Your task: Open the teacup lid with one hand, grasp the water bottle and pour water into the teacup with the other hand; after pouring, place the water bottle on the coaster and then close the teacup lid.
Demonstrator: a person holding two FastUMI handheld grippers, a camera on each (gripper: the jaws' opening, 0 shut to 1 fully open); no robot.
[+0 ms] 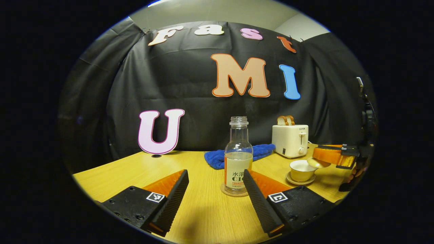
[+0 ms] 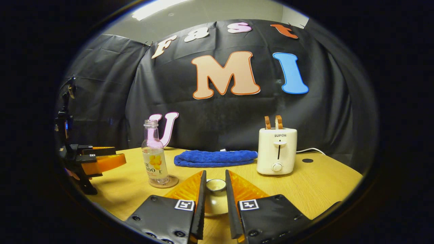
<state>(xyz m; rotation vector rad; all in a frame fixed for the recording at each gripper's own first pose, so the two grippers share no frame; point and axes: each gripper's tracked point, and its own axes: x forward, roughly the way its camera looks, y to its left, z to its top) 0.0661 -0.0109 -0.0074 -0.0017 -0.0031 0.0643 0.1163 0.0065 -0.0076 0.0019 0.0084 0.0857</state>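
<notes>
A clear water bottle (image 1: 238,159), uncapped and part full, stands upright on a round coaster (image 1: 234,194) just ahead of my left gripper (image 1: 215,174). That gripper is open, with nothing between its fingers. Farther right sits the uncovered teacup (image 1: 301,169) on its saucer. My right gripper (image 1: 317,156) holds the teacup lid (image 1: 320,164) just above the cup's right rim. In the right gripper view my right gripper (image 2: 215,184) is shut on the knob of the lid (image 2: 213,205). The bottle (image 2: 155,162), its coaster (image 2: 169,183) and the left gripper (image 2: 117,156) show at the left.
A white toaster (image 1: 290,140) with toast in its slots stands at the back right of the wooden table (image 1: 203,213). A folded blue towel (image 1: 217,159) lies behind the bottle. The same toaster (image 2: 277,150) and towel (image 2: 215,158) sit beyond my right gripper.
</notes>
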